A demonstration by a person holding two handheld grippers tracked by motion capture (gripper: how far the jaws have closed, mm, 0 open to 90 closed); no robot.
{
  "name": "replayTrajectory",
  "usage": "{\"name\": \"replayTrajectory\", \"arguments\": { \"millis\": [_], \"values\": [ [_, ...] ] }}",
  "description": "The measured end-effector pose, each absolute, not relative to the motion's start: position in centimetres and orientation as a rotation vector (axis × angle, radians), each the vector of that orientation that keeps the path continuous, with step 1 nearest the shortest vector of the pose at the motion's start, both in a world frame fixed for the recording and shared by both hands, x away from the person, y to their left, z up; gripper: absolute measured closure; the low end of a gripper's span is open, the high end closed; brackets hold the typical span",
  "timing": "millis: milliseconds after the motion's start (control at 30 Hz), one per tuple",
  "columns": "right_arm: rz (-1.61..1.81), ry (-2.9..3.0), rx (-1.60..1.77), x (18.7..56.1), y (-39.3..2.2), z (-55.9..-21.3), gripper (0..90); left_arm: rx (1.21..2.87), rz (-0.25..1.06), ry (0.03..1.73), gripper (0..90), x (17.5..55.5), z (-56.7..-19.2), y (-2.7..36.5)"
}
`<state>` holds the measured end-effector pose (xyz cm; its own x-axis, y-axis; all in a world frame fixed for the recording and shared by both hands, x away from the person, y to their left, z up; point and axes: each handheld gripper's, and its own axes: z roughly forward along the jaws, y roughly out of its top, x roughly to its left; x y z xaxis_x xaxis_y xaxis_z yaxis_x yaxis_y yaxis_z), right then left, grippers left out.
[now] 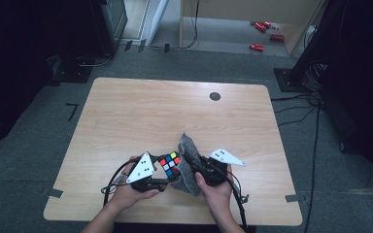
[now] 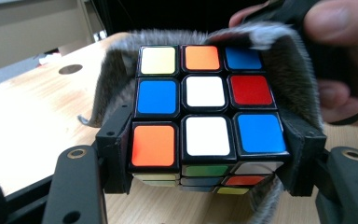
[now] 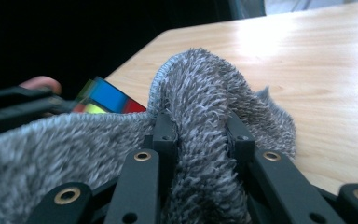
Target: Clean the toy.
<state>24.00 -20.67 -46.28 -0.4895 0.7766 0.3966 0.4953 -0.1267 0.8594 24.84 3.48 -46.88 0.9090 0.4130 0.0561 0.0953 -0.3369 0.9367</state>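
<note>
Left gripper (image 1: 167, 170) fingers clamped; right gripper (image 1: 187, 162) fingers pinched; hands side by side.

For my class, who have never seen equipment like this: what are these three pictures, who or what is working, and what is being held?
A person sits at a wooden table holding a hand-operated gripper in each hand; each has two black jaws. The high view looks down from above. The other two pictures come from cameras riding on the grippers, looking along their jaws. The left gripper clamps a colourful puzzle cube by its two sides. The right gripper pinches a fold of fuzzy grey cloth, which curves around the far side of the cube, as if for wiping it. A dark round spot sits in the table's far part.
</note>
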Motion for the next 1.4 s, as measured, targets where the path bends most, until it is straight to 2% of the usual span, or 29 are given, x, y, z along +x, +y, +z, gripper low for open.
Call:
{"name": "replayTrajectory", "arguments": {
  "millis": [267, 467, 633, 800, 933, 1033, 1200, 1400],
  "values": [
    [1.682, 1.898, 1.320, 23.4, -20.7, -45.3, 72.0, 1.916, 0.372, 0.398, 35.3, 25.2, -46.9, 3.9],
    [1.705, 1.971, 1.236, 23.5, -20.4, -45.9, 71.8, 1.841, 0.357, 0.443, 35.3, 25.8, -46.2, 5.5],
    [1.709, 1.974, 1.270, 23.8, -20.6, -46.4, 72.2, 1.820, 0.333, 0.436, 35.3, 25.9, -46.1, 5.8],
    [1.839, 1.940, 1.249, 23.4, -20.7, -45.3, 72.3, 1.869, 0.338, 0.403, 35.3, 25.5, -46.6, 4.9],
    [1.807, 1.920, 1.283, 23.6, -20.9, -45.9, 72.7, 1.835, 0.329, 0.399, 35.3, 25.4, -46.3, 5.1],
    [1.663, 1.944, 1.283, 23.5, -20.6, -46.8, 73.3, 1.837, 0.319, 0.403, 35.3, 25.5, -46.4, 5.2],
    [1.756, 1.916, 1.263, 23.2, -20.5, -45.9, 73.2, 1.901, 0.353, 0.400, 35.3, 25.4, -47.1, 4.4],
    [1.752, 1.912, 1.283, 23.2, -20.6, -46.4, 73.2, 1.849, 0.336, 0.416, 35.3, 25.5, -46.6, 5.0]
  ]
}}
